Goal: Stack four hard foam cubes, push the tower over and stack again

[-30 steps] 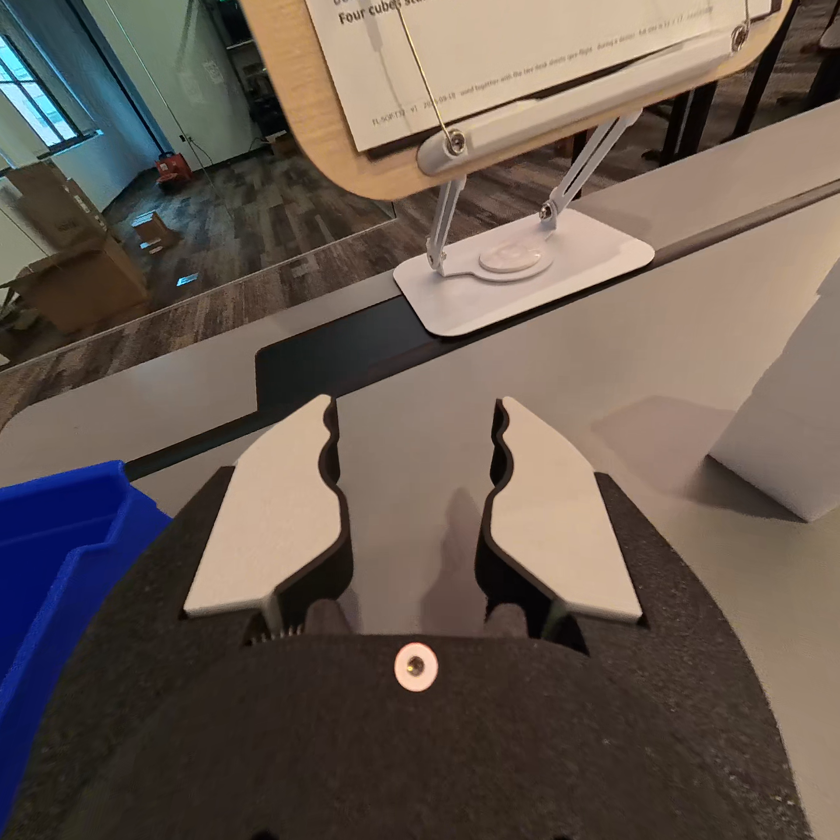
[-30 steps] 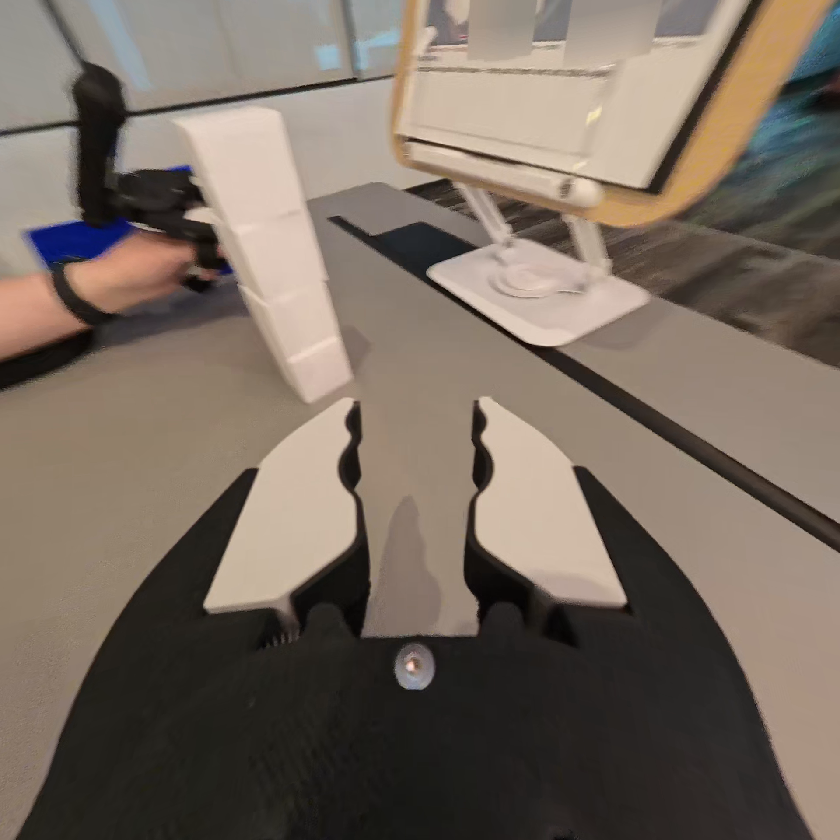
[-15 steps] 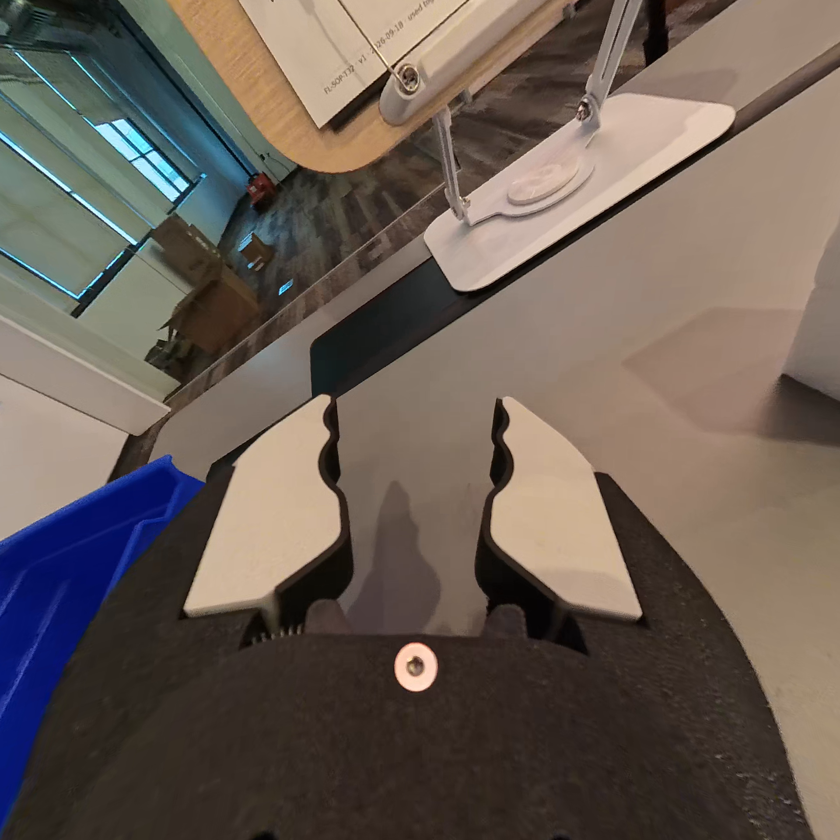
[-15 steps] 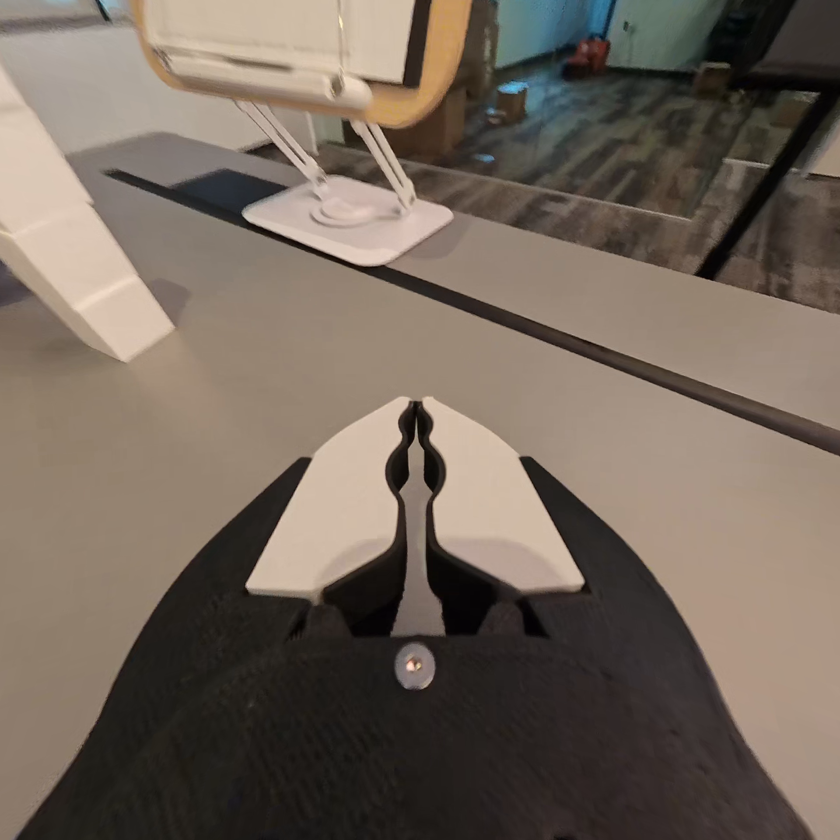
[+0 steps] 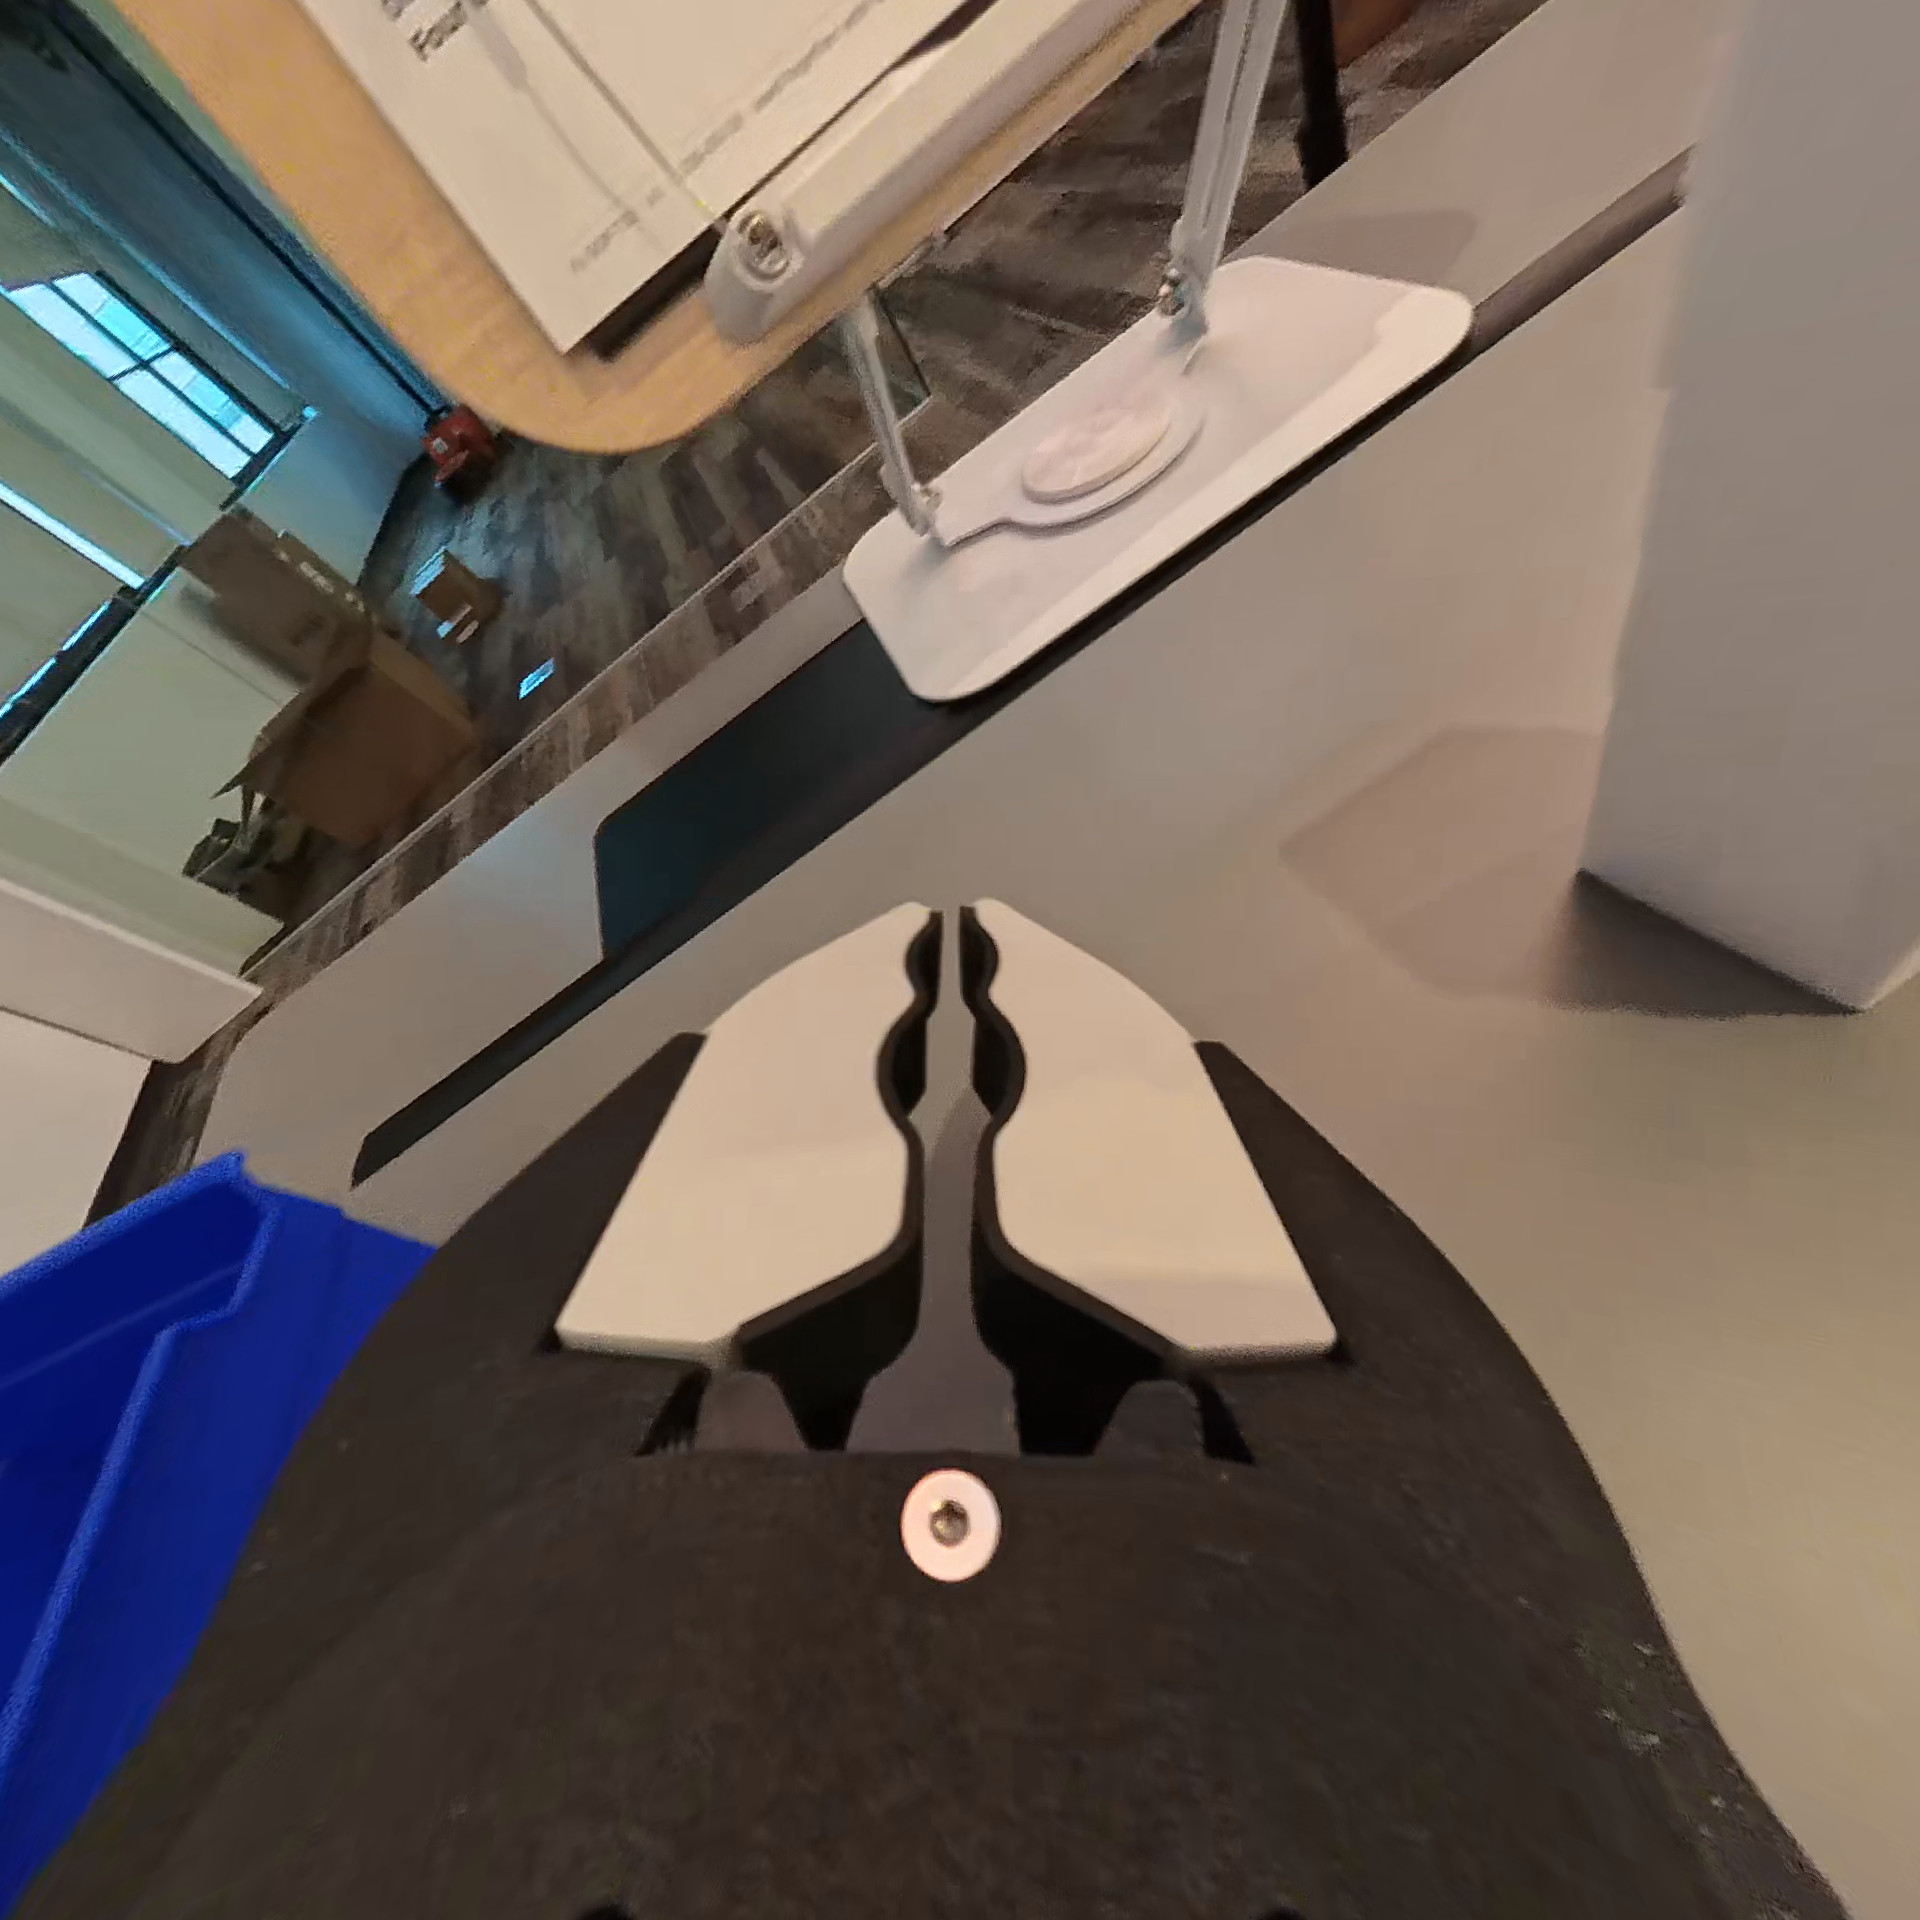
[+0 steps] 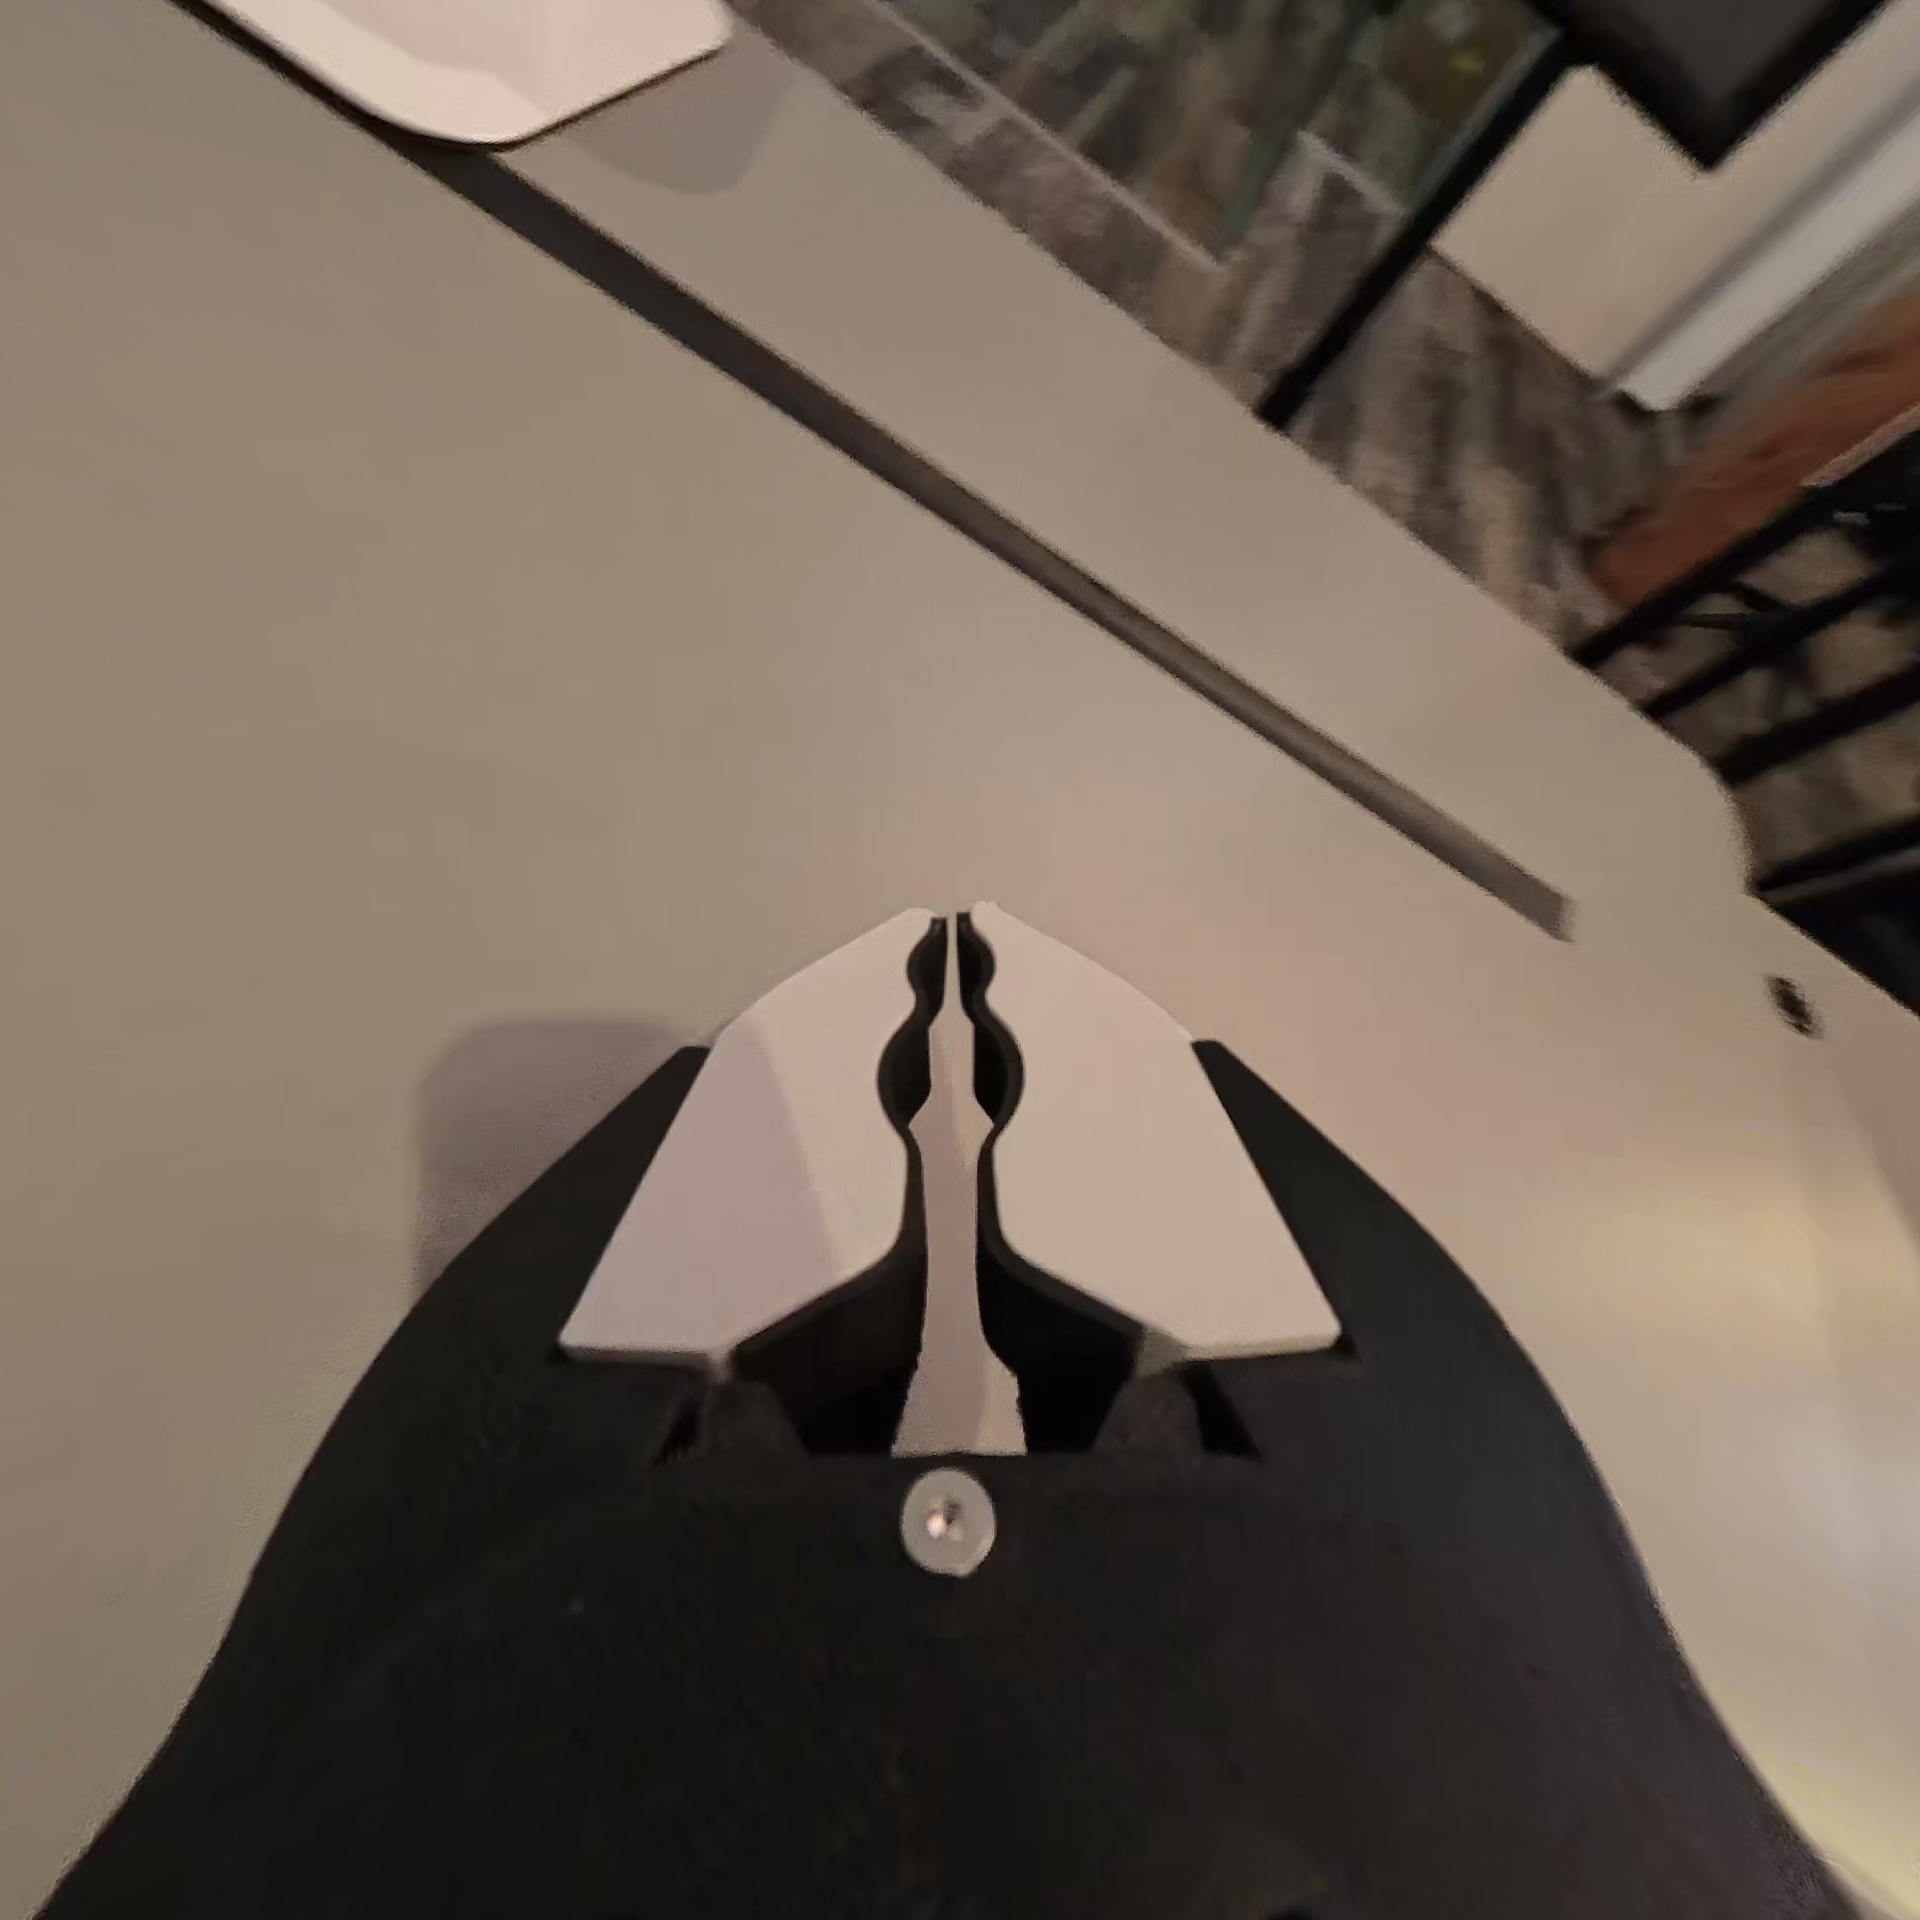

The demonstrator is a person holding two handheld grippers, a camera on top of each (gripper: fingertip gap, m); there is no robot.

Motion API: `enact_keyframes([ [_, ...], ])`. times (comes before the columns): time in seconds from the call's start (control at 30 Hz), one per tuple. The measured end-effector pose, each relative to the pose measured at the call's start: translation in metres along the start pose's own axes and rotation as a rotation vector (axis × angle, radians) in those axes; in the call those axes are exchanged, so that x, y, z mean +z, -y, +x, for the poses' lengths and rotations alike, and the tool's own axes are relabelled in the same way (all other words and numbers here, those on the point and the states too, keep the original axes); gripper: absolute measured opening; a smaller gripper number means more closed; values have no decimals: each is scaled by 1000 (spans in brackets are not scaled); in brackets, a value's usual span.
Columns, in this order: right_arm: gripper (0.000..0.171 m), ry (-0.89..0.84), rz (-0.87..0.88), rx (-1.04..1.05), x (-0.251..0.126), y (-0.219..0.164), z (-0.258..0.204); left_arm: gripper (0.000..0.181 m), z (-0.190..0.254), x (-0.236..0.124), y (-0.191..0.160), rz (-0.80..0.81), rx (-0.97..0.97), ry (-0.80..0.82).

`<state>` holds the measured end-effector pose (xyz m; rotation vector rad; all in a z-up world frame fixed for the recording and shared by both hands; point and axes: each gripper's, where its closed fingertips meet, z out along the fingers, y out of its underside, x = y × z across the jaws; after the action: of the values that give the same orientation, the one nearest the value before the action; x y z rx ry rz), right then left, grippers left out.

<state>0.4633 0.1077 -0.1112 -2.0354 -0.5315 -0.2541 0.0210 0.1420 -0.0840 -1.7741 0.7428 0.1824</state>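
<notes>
A tall white foam tower [image 5: 1787,499] stands on the grey table at the right edge of the left wrist view; its top is cut off by the frame. My left gripper [image 5: 950,914] is shut and empty, low over the table to the left of the tower and apart from it. My right gripper [image 6: 954,916] is shut and empty over bare grey table. No cube shows in the right wrist view.
A white stand base [image 5: 1153,478] holds a wooden board with a paper sheet [image 5: 665,135] at the back of the table; a corner of the base also shows in the right wrist view [image 6: 468,62]. A blue bin [image 5: 135,1455] sits at my left. The table's rounded far-right corner [image 6: 1704,821] is near. About 45 cm separates my left fingertips from my right.
My left gripper has shut and the tower now looms larger at its right. My right gripper shut half a second ago and has swung right, so the tower has left its view.
</notes>
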Motion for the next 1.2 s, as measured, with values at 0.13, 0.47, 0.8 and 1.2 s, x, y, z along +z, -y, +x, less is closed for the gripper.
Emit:
enact_keyframes([
  [0.13, 2, -149, 47, 69, -13, 5, 29, 0, 14, 7, 18, 19, -37, -43],
  [0.47, 3, -209, 86, 108, -18, 11, 40, 1, 21, 16, 59, 94, -98, -29],
  [0.8, 4, -183, 110, 119, -19, 17, 36, 4, 61, 12, 119, 153, 65, -53],
  [1.2, 23, -115, 158, 318, -33, -2, 69, 22, 91, -2, 141, 196, -15, -190],
])
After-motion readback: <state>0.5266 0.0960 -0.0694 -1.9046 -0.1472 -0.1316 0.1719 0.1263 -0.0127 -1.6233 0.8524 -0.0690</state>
